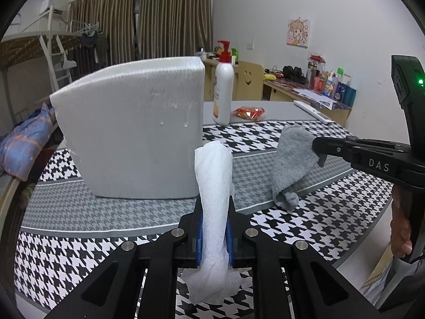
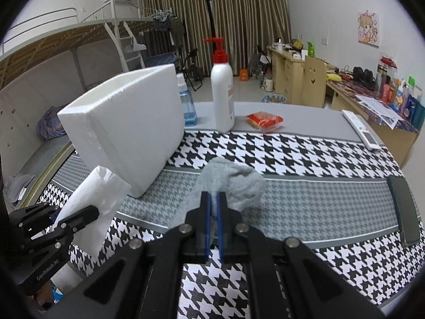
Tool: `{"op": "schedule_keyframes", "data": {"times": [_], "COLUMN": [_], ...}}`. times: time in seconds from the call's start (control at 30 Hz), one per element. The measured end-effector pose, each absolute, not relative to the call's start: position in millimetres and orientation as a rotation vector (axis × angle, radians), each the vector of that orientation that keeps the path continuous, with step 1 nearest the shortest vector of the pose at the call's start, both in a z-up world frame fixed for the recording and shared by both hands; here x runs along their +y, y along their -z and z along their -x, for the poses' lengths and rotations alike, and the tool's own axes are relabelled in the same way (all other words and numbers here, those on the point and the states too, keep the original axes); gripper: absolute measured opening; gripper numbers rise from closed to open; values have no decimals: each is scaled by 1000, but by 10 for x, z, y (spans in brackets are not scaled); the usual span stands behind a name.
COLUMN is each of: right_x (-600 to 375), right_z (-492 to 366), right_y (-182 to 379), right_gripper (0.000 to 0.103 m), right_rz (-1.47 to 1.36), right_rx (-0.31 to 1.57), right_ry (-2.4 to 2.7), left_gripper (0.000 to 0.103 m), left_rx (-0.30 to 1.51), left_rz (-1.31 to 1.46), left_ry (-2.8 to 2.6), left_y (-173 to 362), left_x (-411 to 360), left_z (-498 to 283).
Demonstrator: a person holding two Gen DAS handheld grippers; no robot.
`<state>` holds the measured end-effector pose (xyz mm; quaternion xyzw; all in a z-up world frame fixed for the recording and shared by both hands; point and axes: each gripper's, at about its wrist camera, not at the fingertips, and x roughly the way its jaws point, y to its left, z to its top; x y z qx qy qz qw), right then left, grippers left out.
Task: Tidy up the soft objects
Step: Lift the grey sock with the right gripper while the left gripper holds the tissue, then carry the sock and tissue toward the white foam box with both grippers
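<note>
The left gripper is clamped on a rolled white towel, its blue-padded fingers pressing the roll from both sides. The towel stands nearly upright between them, its top poking above the fingertips and its loose lower end hanging down toward the houndstooth tablecloth. It sits just in front of the near right corner of a white foam box, close to the wall of the box; whether it touches I cannot tell.

To the right, the right gripper pinches a grey cloth by its upper edge. The cloth droops from the fingers, and its bunched lower tip reaches the grey band of the tablecloth. From the right wrist view the same grey cloth bulges up past the closed blue pads, with the white towel and the left gripper off to the left beside the foam box.

Farther back on the table stand a white pump bottle with a red top and a blue bottle behind the box. A red snack packet lies near the pump bottle, a white remote control lies toward the right edge, and a dark phone lies on the grey band to the right.
</note>
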<state>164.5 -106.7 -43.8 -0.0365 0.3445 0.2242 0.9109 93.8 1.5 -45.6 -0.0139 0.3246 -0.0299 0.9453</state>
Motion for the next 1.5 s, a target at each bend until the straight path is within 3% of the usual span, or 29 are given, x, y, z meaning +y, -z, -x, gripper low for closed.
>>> {"op": "schedule_keyframes", "data": {"times": [1.5], "right_x": [-1097], "right_z": [-1377], "right_y": [18], "right_gripper": [7], "right_rz": [64], "right_rx": [574], "right_ry": [-502], "left_gripper": [14], "left_rx": [503], "left_rz": [26], "left_ry": [53], "left_y": [-87], "left_x": [97], "left_z": [-768]}}
